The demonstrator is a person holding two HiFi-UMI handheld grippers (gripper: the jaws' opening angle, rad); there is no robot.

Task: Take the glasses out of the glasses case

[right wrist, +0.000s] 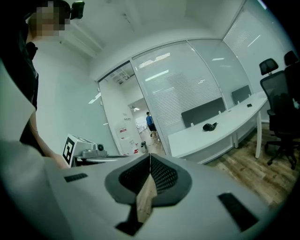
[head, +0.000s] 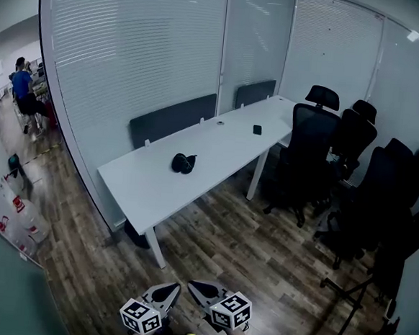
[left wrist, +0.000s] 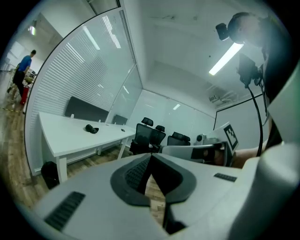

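Your left hand-held gripper (head: 174,289) and right hand-held gripper (head: 194,286) are both clenched on nothing, side by side low over the wooden floor (head: 239,252). The black glasses case (head: 183,163) lies well ahead on the white table (head: 143,187). Black office chairs (head: 313,150) crowd the table's right side.

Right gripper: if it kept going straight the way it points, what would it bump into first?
Nothing nearby: the way ahead of the right gripper looks free. Farther on it seems aimed at the near end of the white table, though depth is unclear and the wooden floor may come first.
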